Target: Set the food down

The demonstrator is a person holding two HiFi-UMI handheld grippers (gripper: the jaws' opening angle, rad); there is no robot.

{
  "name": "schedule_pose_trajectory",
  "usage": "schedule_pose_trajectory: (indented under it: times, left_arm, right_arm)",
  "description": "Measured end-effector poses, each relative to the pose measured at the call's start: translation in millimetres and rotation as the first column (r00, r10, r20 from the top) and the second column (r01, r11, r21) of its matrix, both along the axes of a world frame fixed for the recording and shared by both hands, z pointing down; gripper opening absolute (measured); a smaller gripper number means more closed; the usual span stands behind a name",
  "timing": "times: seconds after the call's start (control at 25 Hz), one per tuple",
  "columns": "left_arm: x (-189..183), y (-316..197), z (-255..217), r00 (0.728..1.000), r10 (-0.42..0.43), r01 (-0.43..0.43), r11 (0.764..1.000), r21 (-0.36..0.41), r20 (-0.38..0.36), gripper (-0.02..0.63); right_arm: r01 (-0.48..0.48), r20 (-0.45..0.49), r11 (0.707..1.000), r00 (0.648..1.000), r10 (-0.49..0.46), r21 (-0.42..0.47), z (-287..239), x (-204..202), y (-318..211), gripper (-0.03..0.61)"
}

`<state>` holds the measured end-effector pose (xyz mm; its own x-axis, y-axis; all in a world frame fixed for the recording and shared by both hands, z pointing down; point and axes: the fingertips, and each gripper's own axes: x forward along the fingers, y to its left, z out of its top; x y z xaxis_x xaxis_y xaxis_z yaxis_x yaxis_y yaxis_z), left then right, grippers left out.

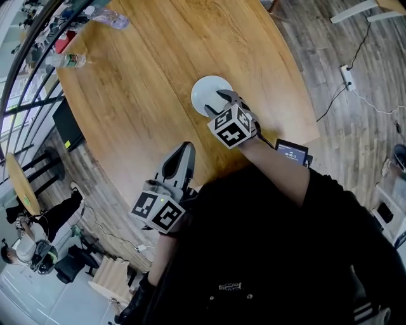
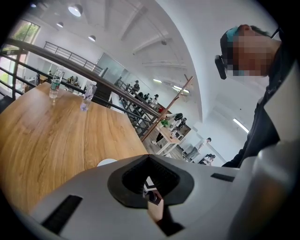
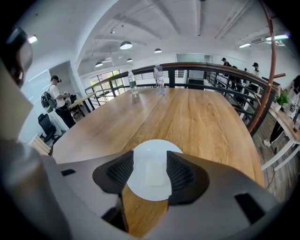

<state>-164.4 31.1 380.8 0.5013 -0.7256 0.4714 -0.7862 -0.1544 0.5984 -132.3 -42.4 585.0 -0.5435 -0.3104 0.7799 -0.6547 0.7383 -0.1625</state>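
Wood table (image 1: 146, 76), white plate (image 3: 150, 146), food already down on it.

Right gripper (image 3: 150, 161) hangs above the plate with its jaws spread wide and nothing touching the pads. The food (image 3: 154, 174), a pale flat rectangular piece, lies on the middle of the plate and is seen through the gap between the jaws. Left gripper (image 1: 184, 151) is clenched, jaws together, and sits near the table's near edge, well apart from the plate; I can make out nothing gripped in it. Black-and-white square markers cover the cube on each gripper. A small screen (image 1: 292, 152) at the right wrist shows light digits, too small to read. Two clear bottles stand at the far end of the table: one (image 1: 66, 60) has a green label with illegible print, and the other (image 1: 109, 18) shows no readable writing.
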Motion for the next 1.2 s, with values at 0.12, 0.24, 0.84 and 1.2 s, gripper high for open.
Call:
schedule_pose_trajectory:
  times: [0.12,0.24,0.84,1.2]
  left_arm:
    - [8.2,0.7,-8.1,1.000,0.016,-0.016,1.000,0.022,0.008,0.000]
    - [17.9,3.7,-16.4,0.999,0.031,-0.032,0.998,0.046,0.019,0.000]
    - [48.8,-0.7,-60.8,0.996,0.063,-0.073,0.980,0.186,0.062,0.000]
    - [53.6,-15.5,-84.5,0.991,0.051,-0.082,0.962,0.261,0.124,0.000]
  right_arm:
    - [-0.019,0.063,1.000,0.998,0.018,0.015,-24.4,0.7,-3.8,0.228]
    - [-0.027,0.114,0.999,0.993,0.024,0.027,-47.3,5.9,-0.1,0.208]
    - [0.079,0.382,0.997,0.921,-0.075,0.005,-153.7,29.6,42.4,0.018]
    - [0.116,0.552,0.984,0.816,-0.172,0.135,-256.0,46.5,61.6,0.017]
